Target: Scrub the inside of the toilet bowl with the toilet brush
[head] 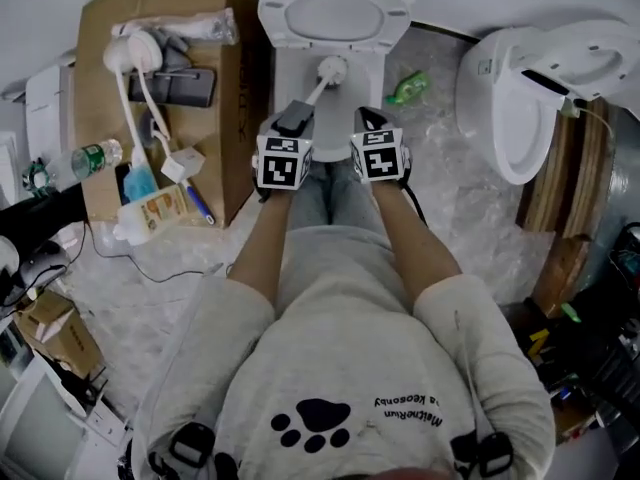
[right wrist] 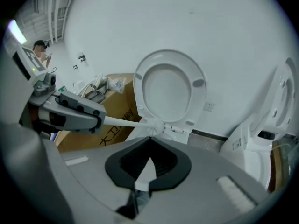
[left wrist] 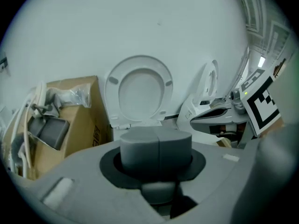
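A white toilet (head: 332, 13) stands against the wall ahead, its seat (left wrist: 138, 90) and lid (right wrist: 168, 85) raised upright. My left gripper (head: 296, 118) is shut on the white toilet brush (head: 327, 75), whose handle runs up and right to the brush head in front of the toilet. The right gripper view shows that handle (right wrist: 122, 122) coming out of the left gripper and ending at the head by the seat hinge. In its own view the left gripper (left wrist: 157, 146) has its jaws pressed together and the brush is hidden. My right gripper (head: 366, 120) (right wrist: 148, 160) hangs beside it, shut and empty.
A cardboard box (head: 160, 98) left of the toilet carries hoses and fittings; a cleaner bottle (head: 155, 213) and a water bottle (head: 95, 158) lie by it. A second toilet (head: 520, 98) stands at the right, a green object (head: 408, 88) between them. Crinkled plastic sheeting covers the floor.
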### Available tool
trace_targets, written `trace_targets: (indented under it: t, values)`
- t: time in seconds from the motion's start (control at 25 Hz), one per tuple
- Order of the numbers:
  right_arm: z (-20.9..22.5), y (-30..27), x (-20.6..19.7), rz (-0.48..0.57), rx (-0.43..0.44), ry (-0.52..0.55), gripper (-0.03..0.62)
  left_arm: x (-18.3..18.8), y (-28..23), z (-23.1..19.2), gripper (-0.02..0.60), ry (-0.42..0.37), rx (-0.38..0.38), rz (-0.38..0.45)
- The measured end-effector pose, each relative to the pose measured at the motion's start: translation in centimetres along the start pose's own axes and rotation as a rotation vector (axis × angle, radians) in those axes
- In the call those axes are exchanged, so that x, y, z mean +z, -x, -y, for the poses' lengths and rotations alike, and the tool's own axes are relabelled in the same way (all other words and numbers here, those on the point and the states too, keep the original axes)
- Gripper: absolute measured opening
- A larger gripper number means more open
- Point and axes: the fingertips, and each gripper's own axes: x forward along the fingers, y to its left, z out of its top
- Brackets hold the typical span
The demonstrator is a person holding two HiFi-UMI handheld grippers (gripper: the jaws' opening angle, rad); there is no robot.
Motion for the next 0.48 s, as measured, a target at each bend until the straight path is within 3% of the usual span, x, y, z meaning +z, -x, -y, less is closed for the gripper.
trace_targets:
  t: [0.48]
  values:
    - [-1.0,9.6,7.6,0.214,-0.042,0.133,-0.003,7.4,10.6,1.6,0.153,-0.049,0.044,0.255]
